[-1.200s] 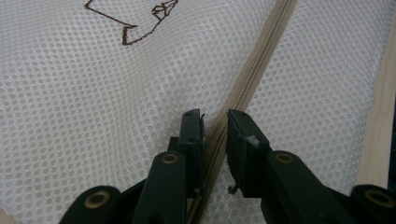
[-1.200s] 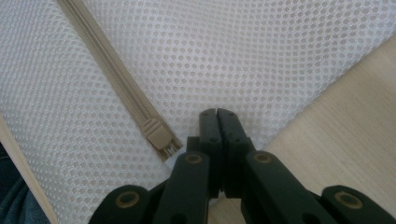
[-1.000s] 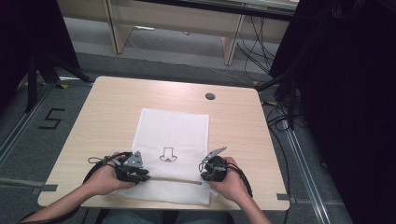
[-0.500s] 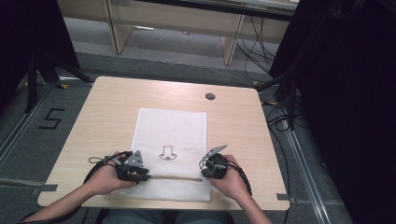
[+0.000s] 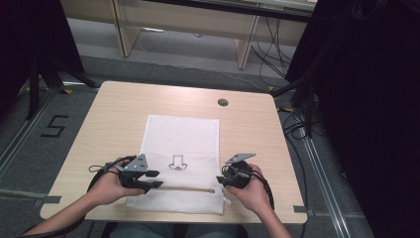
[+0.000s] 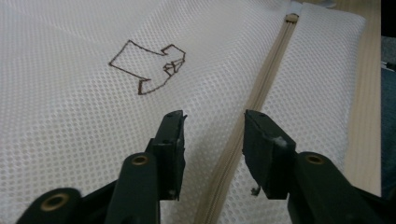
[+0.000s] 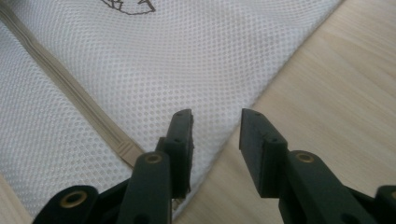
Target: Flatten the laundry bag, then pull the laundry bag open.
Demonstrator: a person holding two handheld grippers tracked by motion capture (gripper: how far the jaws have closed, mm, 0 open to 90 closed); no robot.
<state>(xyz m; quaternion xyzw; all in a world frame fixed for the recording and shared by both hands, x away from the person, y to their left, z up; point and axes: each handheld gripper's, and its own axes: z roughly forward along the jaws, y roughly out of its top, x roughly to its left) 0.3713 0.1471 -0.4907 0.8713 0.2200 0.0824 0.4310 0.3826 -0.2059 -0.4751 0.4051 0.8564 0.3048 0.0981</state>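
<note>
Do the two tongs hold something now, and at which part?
Nothing is held. The left tongs and right tongs have just opened; both stand apart above the white mesh zipper bag.

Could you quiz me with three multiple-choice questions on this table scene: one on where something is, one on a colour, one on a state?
1. Where does the zipper run on the mesh bag?
A. along the far edge
B. across the near end
C. down the middle

2. What colour is the mesh bag?
A. white
B. blue
C. black

3. How do the jaws of the left gripper stand?
A. clamped on the bag
B. open
C. holding a pen

Answers: 1 B, the beige strip crosses between the two hands; 2 A, white netting throughout; 3 B, a clear gap shows, having just opened.
</note>
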